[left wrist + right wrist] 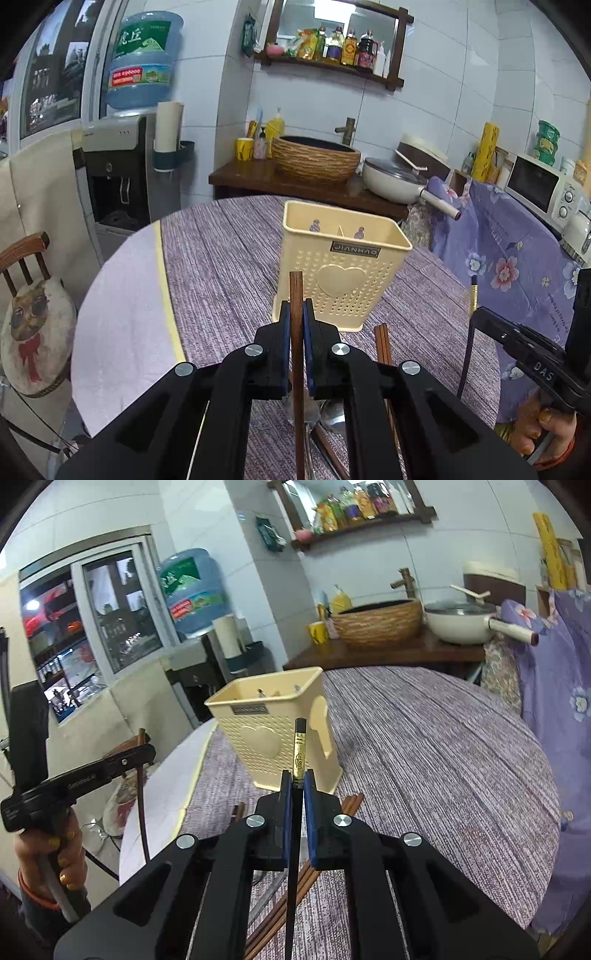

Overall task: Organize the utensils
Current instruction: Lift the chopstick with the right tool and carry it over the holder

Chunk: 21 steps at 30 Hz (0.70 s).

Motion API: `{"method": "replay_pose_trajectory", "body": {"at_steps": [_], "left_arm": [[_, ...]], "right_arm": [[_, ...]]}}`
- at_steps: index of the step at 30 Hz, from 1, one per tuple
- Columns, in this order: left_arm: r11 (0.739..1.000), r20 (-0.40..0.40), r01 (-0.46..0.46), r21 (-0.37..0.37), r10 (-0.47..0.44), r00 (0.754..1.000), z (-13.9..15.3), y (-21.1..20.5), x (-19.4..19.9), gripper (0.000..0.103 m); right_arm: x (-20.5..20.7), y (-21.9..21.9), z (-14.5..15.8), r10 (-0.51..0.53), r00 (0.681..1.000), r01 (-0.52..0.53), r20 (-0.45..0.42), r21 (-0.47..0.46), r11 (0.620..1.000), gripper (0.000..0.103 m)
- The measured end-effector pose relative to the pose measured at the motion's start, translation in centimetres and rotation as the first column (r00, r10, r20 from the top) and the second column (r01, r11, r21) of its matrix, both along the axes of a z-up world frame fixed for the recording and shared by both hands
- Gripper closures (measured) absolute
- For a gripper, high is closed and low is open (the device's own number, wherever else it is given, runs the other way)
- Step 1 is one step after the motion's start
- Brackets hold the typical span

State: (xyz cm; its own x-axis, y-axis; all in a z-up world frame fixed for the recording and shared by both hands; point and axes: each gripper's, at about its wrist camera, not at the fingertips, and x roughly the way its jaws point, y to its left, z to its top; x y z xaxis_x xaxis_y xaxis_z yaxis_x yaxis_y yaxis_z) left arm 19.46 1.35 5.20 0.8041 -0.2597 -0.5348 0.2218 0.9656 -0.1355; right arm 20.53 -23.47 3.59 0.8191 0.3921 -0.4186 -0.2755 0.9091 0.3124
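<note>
Left tongs (296, 314) clamp a brown chopstick (296, 295), right tongs (297, 784) a black chopstick (299, 746); both probably go next into the holder (341, 258) ahead.

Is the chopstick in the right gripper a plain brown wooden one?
No, the right gripper is shut on a black chopstick with gold lettering near its top; the brown wooden chopstick is in the left gripper.

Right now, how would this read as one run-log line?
left gripper: shut on brown chopstick | right gripper: shut on black chopstick | utensil holder: upright
</note>
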Motion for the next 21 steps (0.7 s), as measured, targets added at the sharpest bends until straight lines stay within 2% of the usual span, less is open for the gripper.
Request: {"method": "replay_pose_trajectory", "body": {"at_steps": [4,8,21], "left_arm": [[1.0,0.038,-0.005,0.008,0.004,0.999,1.0,0.5,-1.4,0.096],[1.0,0.068,-0.014,0.011,0.014,0.998,1.7,1.1,-2.3,0.096],[0.999,0.116,-0.037,0.024,0.034,0.993,3.7,1.9,-1.9,0.096]], "right_arm": [[-1.7,-0.1,1.3,0.045,0.998,-0.046,0.048,0.007,0.999,0.095],[-2.2,-0.4,1.9,0.07,0.996,-0.072,0.06,0.034,0.997,0.095],[-2.0,-0.1,4.1,0.105,0.99,-0.109,0.094,0.035,0.993,0.095]]}}
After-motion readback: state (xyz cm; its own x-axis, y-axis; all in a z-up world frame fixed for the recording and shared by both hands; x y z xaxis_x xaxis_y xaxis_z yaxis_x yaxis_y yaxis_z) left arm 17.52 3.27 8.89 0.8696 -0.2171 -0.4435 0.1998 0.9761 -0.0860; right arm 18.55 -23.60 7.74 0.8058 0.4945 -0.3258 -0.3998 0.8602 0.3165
